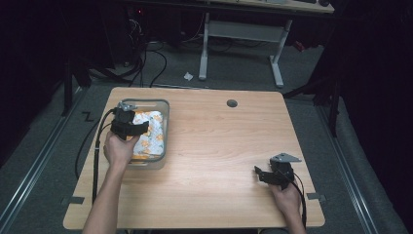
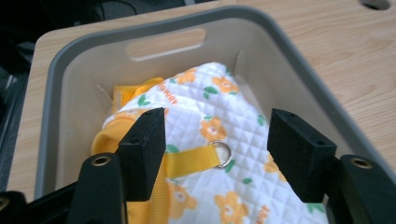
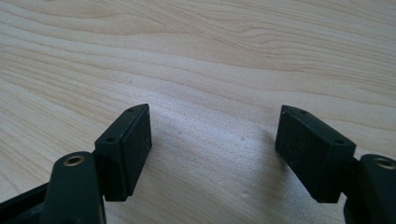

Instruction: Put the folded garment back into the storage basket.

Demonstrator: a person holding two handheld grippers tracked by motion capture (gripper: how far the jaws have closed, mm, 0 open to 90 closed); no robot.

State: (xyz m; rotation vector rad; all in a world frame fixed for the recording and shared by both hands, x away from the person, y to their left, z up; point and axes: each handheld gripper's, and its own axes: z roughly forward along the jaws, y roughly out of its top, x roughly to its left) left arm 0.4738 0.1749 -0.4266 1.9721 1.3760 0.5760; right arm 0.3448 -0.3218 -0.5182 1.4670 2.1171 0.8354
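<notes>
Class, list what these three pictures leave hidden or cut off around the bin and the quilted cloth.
- Quilted cloth: near end cut off by the left gripper view's bottom edge; partly behind the left gripper in the high view.
- Bin floor: covered by the cloth.
- Strap: left end behind a jaw pad.

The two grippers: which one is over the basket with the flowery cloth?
The left gripper. It hovers open above the quilted cloth in the grey basket, while the right gripper sits over bare wooden table.
</notes>
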